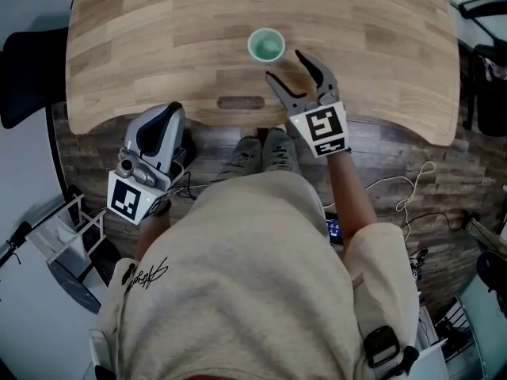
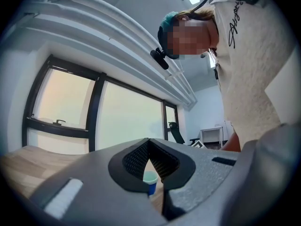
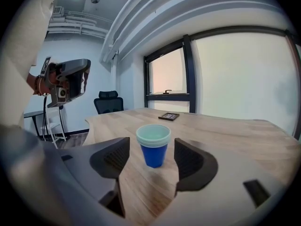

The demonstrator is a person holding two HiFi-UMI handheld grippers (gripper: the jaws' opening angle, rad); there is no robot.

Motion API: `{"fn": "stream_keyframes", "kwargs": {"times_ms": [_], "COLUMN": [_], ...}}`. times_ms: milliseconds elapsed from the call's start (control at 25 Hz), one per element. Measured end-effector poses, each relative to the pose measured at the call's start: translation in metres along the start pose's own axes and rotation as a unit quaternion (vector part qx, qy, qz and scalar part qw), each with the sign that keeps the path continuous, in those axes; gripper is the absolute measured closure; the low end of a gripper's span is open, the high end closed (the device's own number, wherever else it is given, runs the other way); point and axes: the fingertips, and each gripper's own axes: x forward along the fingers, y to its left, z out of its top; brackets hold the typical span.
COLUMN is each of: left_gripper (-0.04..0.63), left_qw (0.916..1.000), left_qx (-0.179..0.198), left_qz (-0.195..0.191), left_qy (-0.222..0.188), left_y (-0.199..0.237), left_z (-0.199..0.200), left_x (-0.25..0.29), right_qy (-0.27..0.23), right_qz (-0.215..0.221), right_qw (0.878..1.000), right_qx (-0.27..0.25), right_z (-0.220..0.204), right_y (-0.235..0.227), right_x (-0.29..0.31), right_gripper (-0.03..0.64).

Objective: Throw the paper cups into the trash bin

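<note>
A stack of blue paper cups (image 1: pixel 266 45) with pale green insides stands upright on the wooden table (image 1: pixel 158 30), near its front edge. My right gripper (image 1: pixel 285 66) is open over the table edge. The cups (image 3: pixel 153 146) stand just ahead of my right gripper (image 3: pixel 151 150), and neither pad touches them. My left gripper (image 1: pixel 172 109) hangs shut and empty below the table's front edge at the left. In the left gripper view the closed left gripper (image 2: pixel 149 144) points up and across, with the cups (image 2: pixel 150 182) small and far behind it.
A grommet slot (image 1: pixel 241 102) is cut in the table's front edge. A small dark flat object (image 3: pixel 168 117) lies farther back on the table, and an office chair (image 3: pixel 109 102) stands beyond it. Cables (image 1: pixel 405 190) lie on the floor at the right.
</note>
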Motion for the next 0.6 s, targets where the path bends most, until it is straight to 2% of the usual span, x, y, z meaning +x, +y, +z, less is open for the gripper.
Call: {"fn": "stream_keyframes", "kwargs": {"times_ms": [400, 600], "left_gripper": [0.592, 0.592], "left_qw": [0.9995, 0.9988], "left_qx": [-0.002, -0.005], "left_qz": [0.03, 0.046], "left_qy": [0.01, 0.014], "left_y": [0.007, 0.008], "left_z": [-0.007, -0.01], "left_x": [-0.011, -0.017], "right_qy": [0.03, 0.04], "right_qz": [0.014, 0.004], "right_qw": [0.999, 0.999], "right_qx": [-0.018, -0.014], "right_z": [-0.018, -0.024], "right_y": [-0.001, -0.006], "right_x": [0.028, 0.037], "right_gripper": [0.336, 0.331]}}
